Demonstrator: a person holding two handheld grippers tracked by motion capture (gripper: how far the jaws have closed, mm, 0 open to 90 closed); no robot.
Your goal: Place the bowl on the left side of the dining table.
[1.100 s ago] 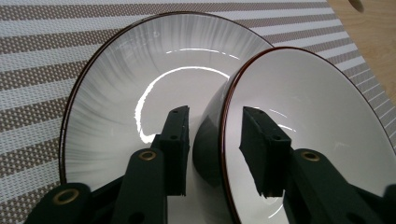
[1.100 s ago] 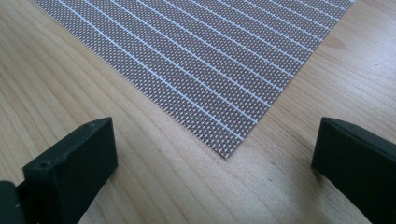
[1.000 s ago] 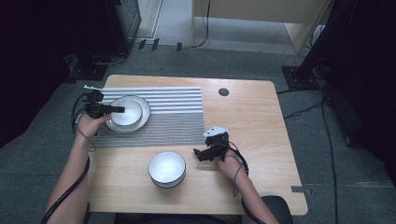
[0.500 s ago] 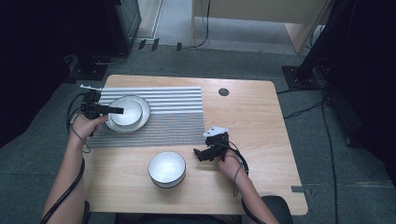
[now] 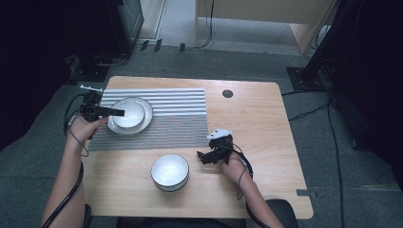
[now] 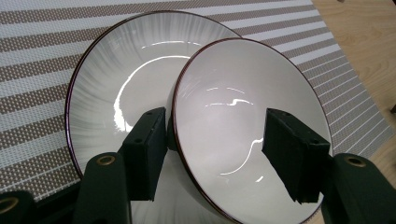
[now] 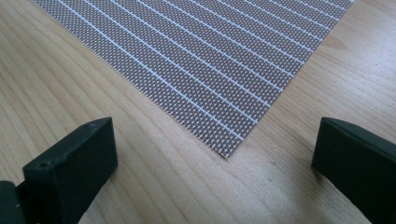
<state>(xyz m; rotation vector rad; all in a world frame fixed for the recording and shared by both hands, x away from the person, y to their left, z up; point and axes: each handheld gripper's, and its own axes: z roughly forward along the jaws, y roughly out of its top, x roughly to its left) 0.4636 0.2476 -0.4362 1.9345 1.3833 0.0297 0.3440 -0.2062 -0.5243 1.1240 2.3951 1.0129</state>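
My left gripper (image 5: 114, 112) sat at the left of the high frame, over the left edge of the mat (image 5: 180, 121). Its jaws were part open and straddled the rim of the small bowl (image 5: 129, 114): in the left gripper view one jaw was outside the bowl (image 6: 247, 121) wall at lower left, the other inside it at lower right. I could not tell whether the pads touched the rim or pressed it. The bowl sat tilted in the plate (image 6: 116, 93); its lower edge was cut off by the frame bottom, and it hid the plate's right side. The plate (image 5: 145, 116) lay on the striped mat (image 6: 42, 60).

My right gripper (image 5: 205, 156) was at lower centre of the high frame, on the wood table (image 5: 256, 123) just below the mat's lower right corner, small and dark, jaws hard to read there. In the right gripper view the jaws stood wide open with nothing between them, above bare table (image 7: 140, 177) and the mat corner (image 7: 219, 93). Both jaws were cut off at the frame edges.

A second bowl (image 5: 169, 172) stood on the table at lower centre, left of my right gripper, apart from it.
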